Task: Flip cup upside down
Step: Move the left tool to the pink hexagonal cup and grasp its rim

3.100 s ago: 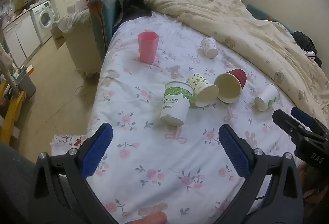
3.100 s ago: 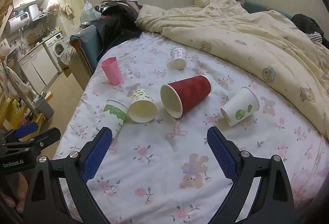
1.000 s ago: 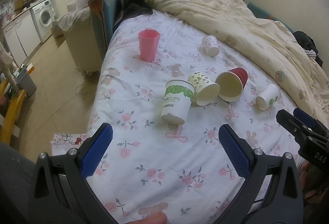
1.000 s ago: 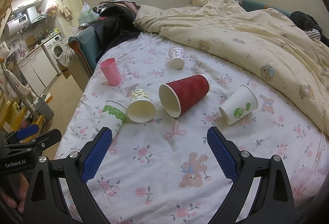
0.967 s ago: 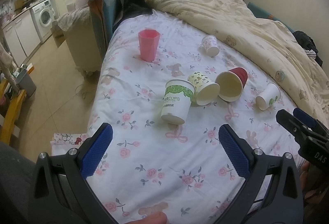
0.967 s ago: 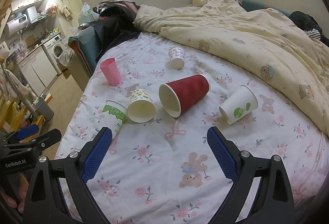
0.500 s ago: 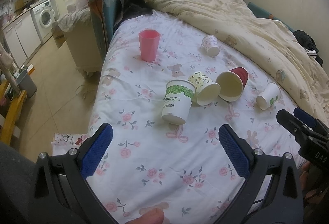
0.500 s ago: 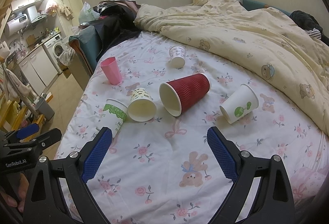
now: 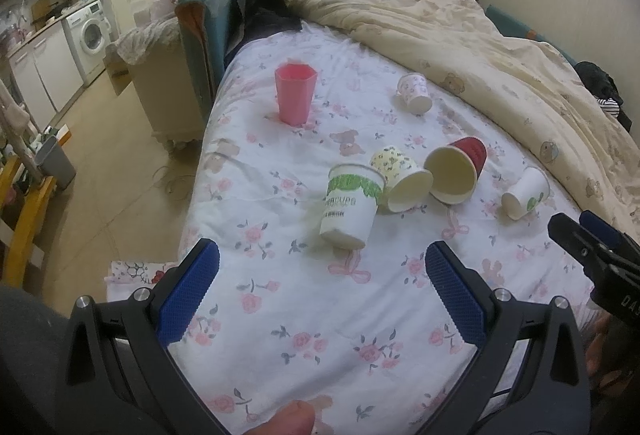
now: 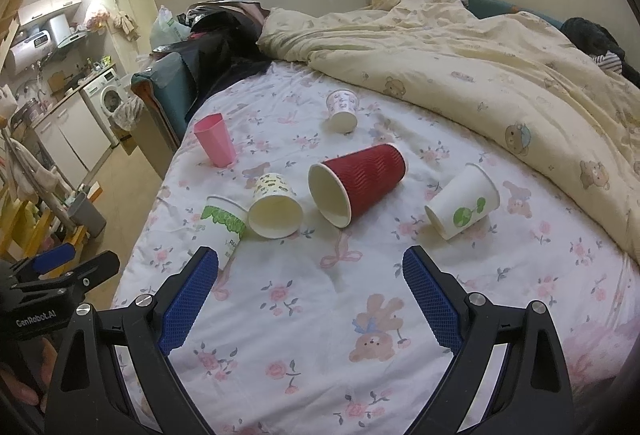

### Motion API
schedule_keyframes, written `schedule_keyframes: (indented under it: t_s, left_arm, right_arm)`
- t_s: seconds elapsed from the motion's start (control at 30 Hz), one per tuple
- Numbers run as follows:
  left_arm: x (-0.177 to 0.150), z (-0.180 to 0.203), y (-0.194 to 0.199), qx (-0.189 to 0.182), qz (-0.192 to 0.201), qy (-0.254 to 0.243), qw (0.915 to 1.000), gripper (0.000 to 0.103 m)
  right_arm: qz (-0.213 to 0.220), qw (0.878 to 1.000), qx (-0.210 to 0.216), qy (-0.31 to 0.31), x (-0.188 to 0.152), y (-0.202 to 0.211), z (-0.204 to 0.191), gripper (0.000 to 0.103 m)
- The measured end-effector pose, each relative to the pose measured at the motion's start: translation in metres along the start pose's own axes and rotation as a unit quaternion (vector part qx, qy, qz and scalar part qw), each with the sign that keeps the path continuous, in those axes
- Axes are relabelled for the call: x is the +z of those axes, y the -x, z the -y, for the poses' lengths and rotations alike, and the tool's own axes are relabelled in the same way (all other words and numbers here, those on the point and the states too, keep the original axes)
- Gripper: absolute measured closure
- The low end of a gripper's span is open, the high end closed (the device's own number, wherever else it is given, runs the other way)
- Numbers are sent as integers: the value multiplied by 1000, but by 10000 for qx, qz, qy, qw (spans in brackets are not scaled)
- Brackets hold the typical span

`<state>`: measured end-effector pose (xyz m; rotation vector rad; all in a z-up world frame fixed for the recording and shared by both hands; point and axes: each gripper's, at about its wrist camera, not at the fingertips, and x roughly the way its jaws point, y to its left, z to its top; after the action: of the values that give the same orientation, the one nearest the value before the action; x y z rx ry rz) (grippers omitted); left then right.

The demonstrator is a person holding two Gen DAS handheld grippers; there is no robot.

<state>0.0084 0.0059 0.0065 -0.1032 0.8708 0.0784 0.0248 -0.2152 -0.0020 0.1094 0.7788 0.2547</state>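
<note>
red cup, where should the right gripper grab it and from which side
Probably the ribbed wall mid-body of the red cup, from above with the right gripper, one finger on each side. It lies on its side, mouth toward the camera, so the round wall is exposed; the rim would likely crush.

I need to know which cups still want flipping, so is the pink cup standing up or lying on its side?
Upright. The pink cup stands on its base on the bed sheet, open rim facing up.
</note>
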Motion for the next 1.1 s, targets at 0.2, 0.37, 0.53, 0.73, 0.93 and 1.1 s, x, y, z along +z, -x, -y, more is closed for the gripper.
schedule_keyframes:
  t_s: [0.2, 0.37, 0.53, 0.73, 0.93, 1.1]
  left_arm:
    - [28, 1, -3, -23, -3, 22, 10000, 1]
    - [49, 3, -11, 23, 41, -12, 10000, 1]
    - [71, 3, -21, 55, 123, -1, 9999, 1]
    - [104, 3, -42, 180, 157, -49, 9997, 1]
    - [125, 3, -67, 312, 286, -204, 9989, 1]
    - [136, 2, -97, 273, 94, -178, 9994, 1]
  right_arm:
    - [53, 10000, 21, 35, 23, -4, -1, 7]
    - [91, 9998, 11, 194, 47, -14, -4, 7]
    - [105, 9995, 12, 306, 72, -30, -5, 7]
    - [78, 9996, 23, 273, 100, -54, -1, 7]
    - [128, 9994, 44, 332, 119, -82, 5, 7]
    - [0, 9997, 84, 232, 131, -114, 14, 7]
